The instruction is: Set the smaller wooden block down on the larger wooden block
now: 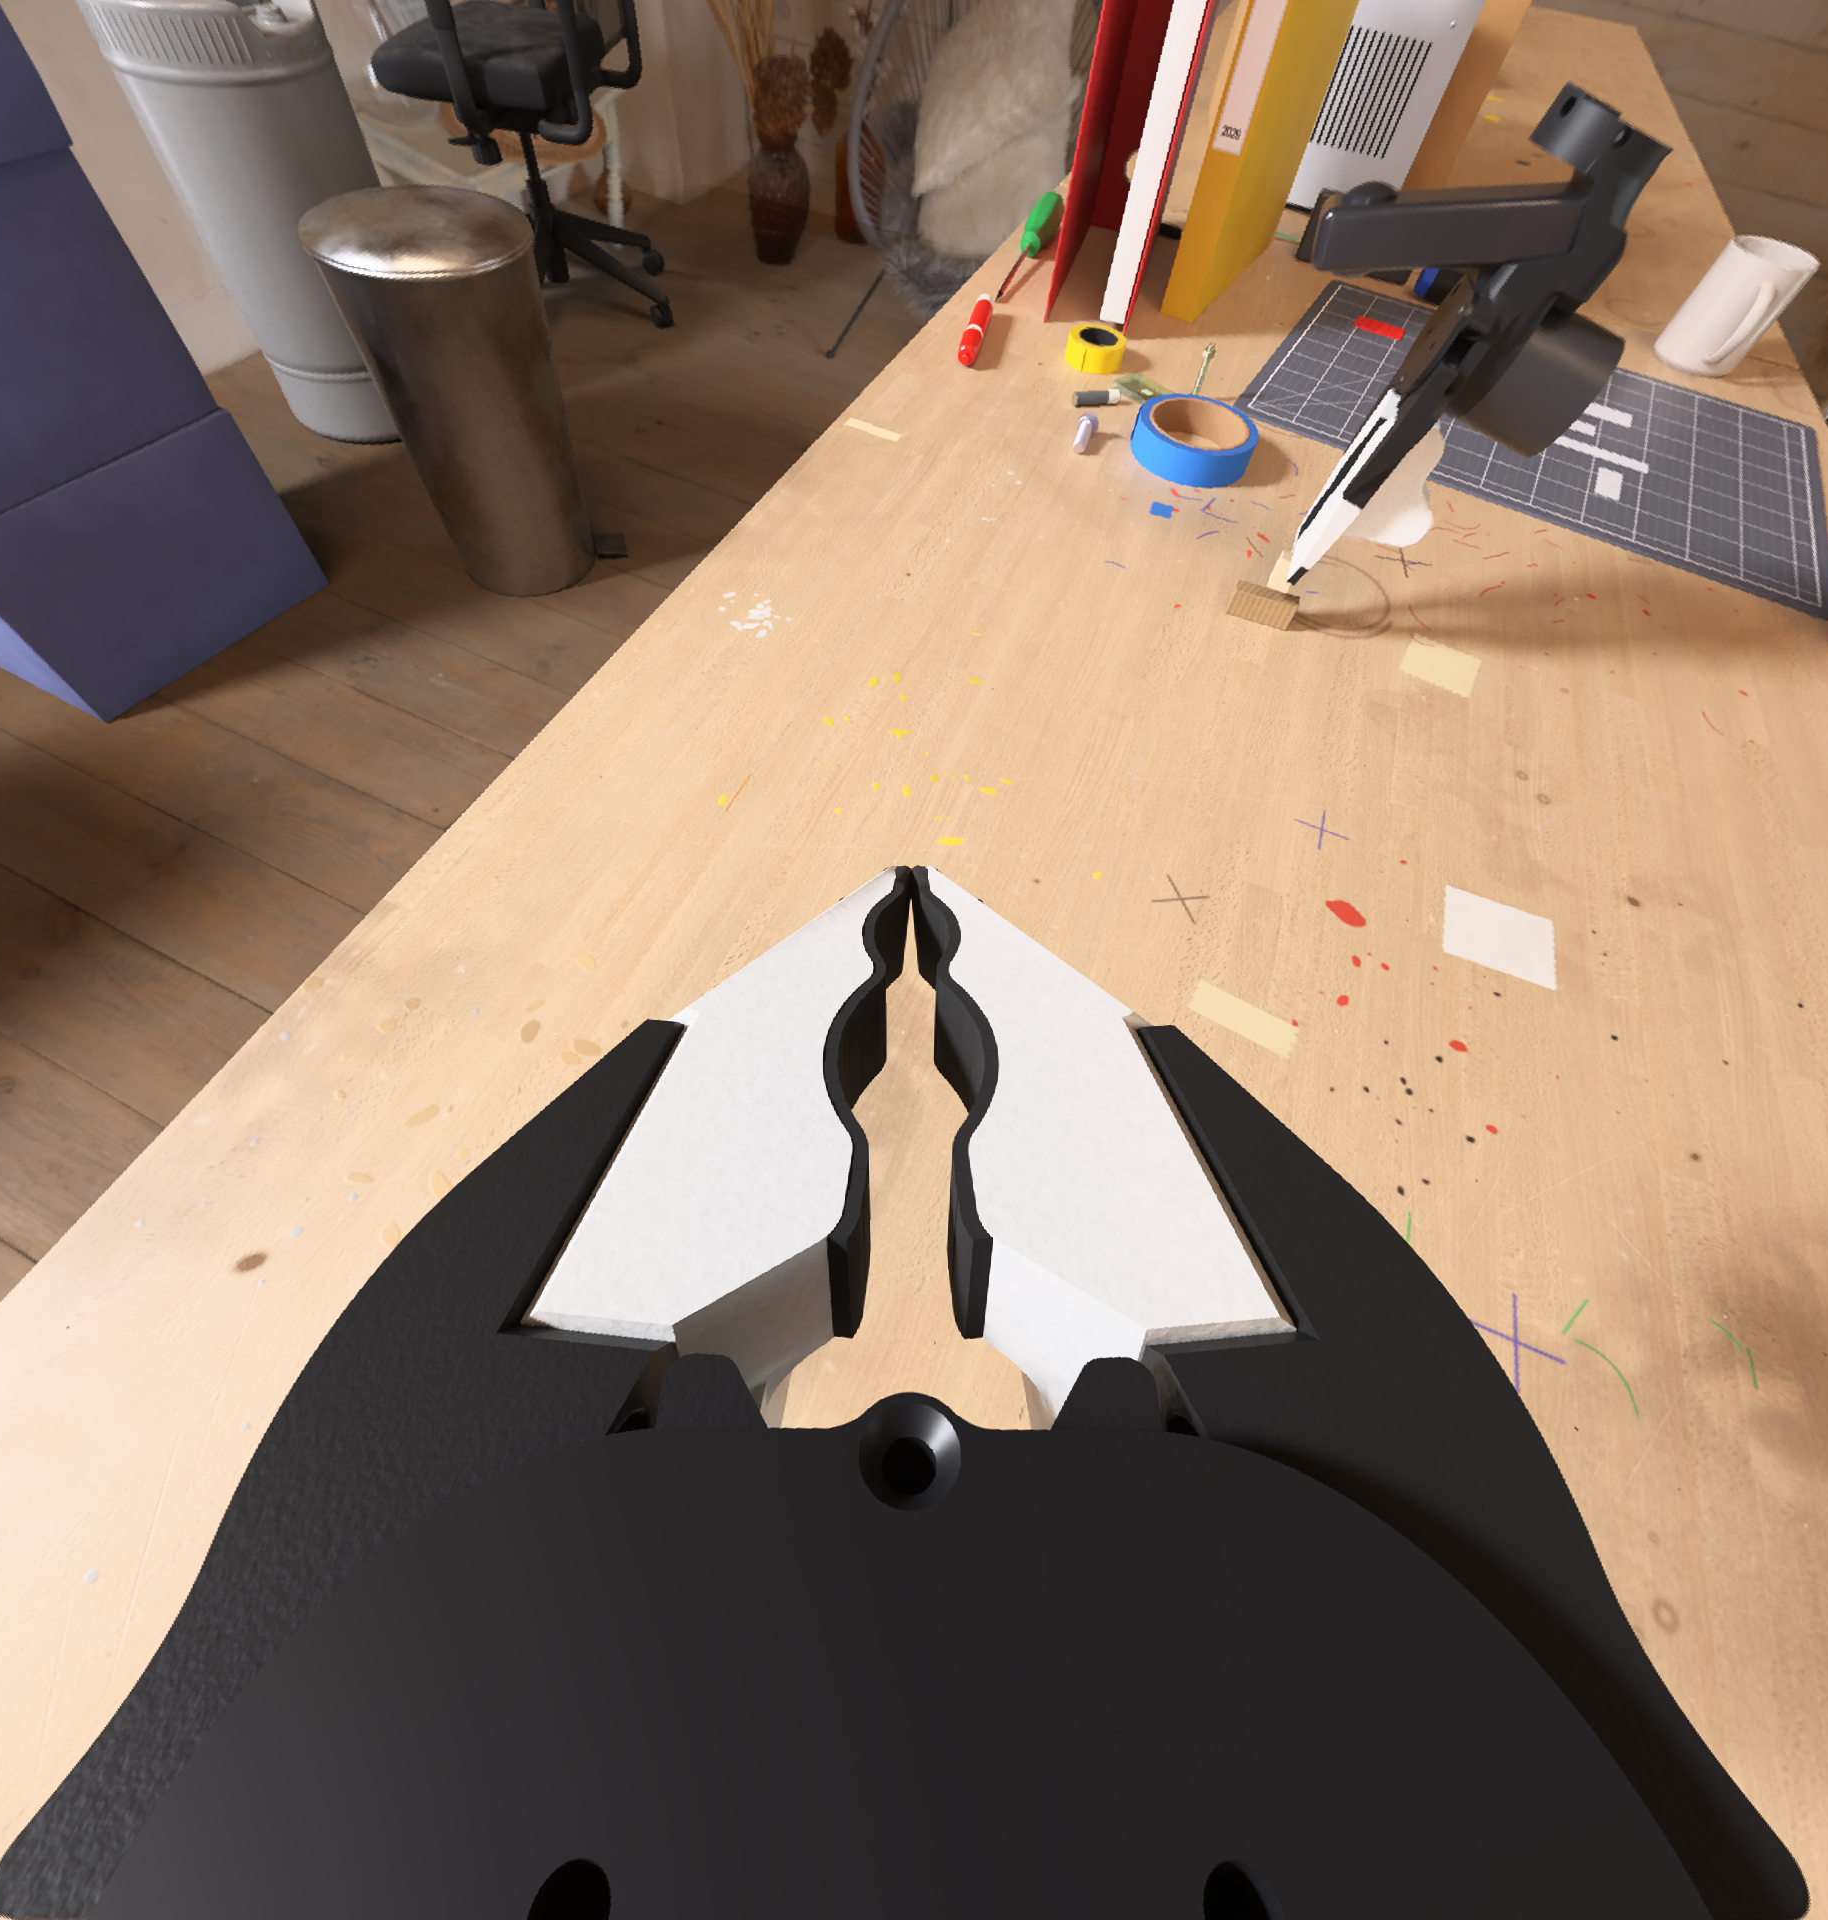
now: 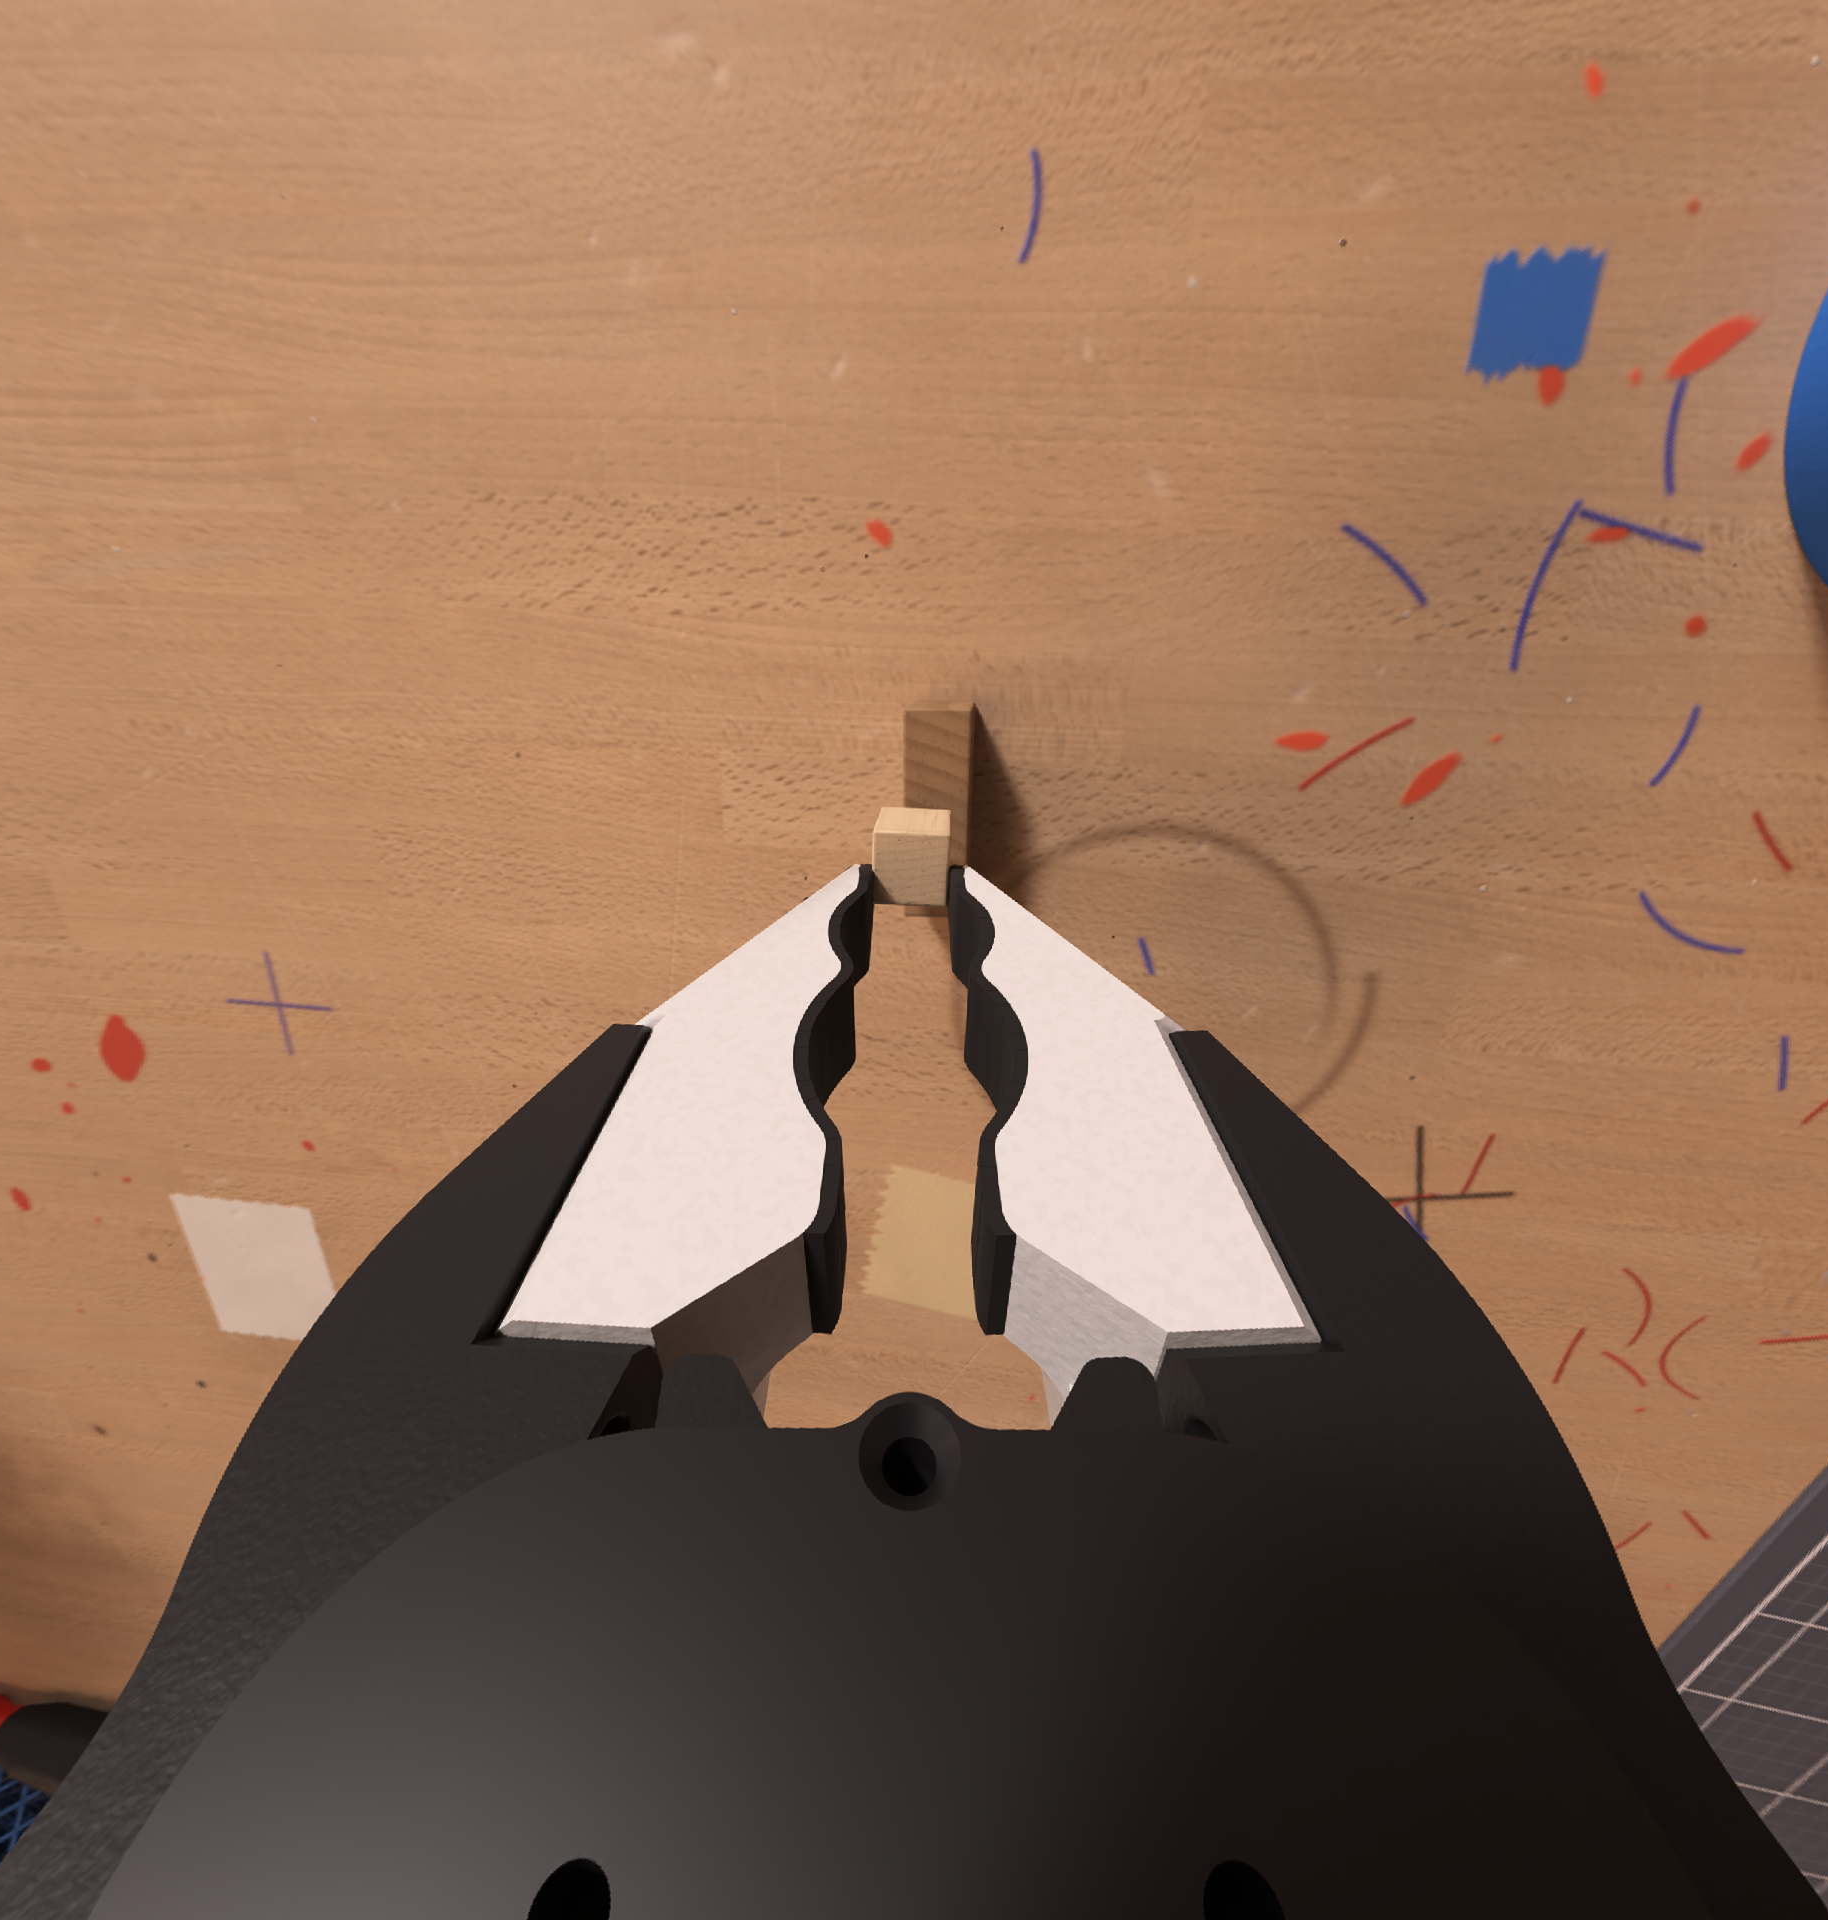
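Right wrist view: smaller wooden block [image 2: 911,857] clamped between the tips of the right hand-held gripper [image 2: 910,883], jaws narrowed onto its two side faces, pale cube square to the fingers.

Directly beyond at 12 o'clock: larger wooden block [image 2: 936,753], darker, lying on the worktop [image 2: 474,520]. Long axis on the 12-to-6 line, in line with the fingers. Cube overlapping its 6 o'clock end, set slightly toward 9 o'clock of its centre line. Contact between the two blocks not determinable from this angle.

Left wrist view: same pair seen far off at 1 o'clock, right hand-held gripper [image 1: 1296,569] pitched steeply down, cube [image 1: 1281,571] at the top of the larger block [image 1: 1263,605], touching or just above. Left hand-held gripper [image 1: 910,873] clenched tip to tip, empty, well apart from both blocks. Right unit plainly the nearer and the working one.

Judgement: placement near completion. Remaining need: confirm seating, a small shift toward 12 o'clock for fuller support, then release. Risk: cube tipping off the near end if let go while overhanging.

Writing and brands: small printed label on the spine of the yellow binder [image 1: 1242,177] at 12 o'clock, not transcribed. Grid lines and pale bars on the grey cutting mat [image 1: 1699,488] at 2 o'clock. No brand mark found on the blue tape roll [image 1: 1192,442], the white mug [image 1: 1736,307] or either block.
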### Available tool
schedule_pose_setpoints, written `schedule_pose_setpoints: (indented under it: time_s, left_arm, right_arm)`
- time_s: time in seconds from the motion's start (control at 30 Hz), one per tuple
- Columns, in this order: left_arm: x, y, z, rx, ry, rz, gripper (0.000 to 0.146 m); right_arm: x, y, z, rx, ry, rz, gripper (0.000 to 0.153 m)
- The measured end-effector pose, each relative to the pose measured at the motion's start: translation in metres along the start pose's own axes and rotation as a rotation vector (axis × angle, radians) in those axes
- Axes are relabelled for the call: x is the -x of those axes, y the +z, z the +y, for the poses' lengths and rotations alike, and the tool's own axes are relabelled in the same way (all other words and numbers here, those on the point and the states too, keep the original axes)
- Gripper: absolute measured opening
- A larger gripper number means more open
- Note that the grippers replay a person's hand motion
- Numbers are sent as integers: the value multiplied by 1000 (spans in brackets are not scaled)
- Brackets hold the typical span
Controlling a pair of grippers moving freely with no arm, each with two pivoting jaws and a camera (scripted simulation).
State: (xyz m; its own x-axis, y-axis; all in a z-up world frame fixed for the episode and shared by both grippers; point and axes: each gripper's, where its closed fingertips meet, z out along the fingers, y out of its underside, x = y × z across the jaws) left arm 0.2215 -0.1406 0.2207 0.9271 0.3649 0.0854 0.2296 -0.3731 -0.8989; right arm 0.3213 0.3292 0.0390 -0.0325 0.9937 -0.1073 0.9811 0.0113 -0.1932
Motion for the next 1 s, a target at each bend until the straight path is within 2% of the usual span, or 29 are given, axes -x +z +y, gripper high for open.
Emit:
schedule_pose_setpoints:
  time_s: [0.2, 0.3, 0.37, 0.43, 0.53, 0.63, 0.73, 0.8, 0.83, 0.9, 0.93, 1.0]
  left_arm:
    - [0, 0, 0, -5, -2, 8, 0]
    - [0, 0, 0, -8, -2, 12, 0]
    - [0, 0, 0, -9, -3, 15, 0]
    - [0, 0, 0, -11, -4, 18, 0]
    - [0, 0, 0, -13, -6, 20, 0]
    - [0, 0, 0, -14, -7, 22, 0]
    - [0, 0, 0, -14, -8, 20, 0]
    - [0, 0, 0, -14, -7, 20, 0]
    - [0, 0, 0, -13, -8, 20, 0]
    - [0, 0, 0, -14, -8, 21, 0]
    - [0, 0, 0, -14, -8, 21, 0]
    - [0, 0, 0, -16, -6, 24, 0]
  right_arm:
    - [-5, 11, -2, 18, -41, 51, 16]
    - [-7, 1, -4, -11, -33, 60, 23]
    - [-9, -19, -2, -18, -18, 77, 29]
    - [-14, -53, 0, -28, -17, 172, 30]
    - [4, -120, -17, -231, -111, 346, 30]
    - [84, -178, -40, -595, -368, 368, 29]
    - [196, -195, -38, -933, -740, 347, 26]
    - [260, -177, -25, -1063, -939, 380, 21]
    - [286, -163, -20, -1114, -986, 413, 20]
    - [338, -123, -9, -1176, -1090, 396, 20]
    - [358, -101, -7, -1189, -1154, 410, 22]
    - [385, -68, -8, -1209, -1278, 527, 23]
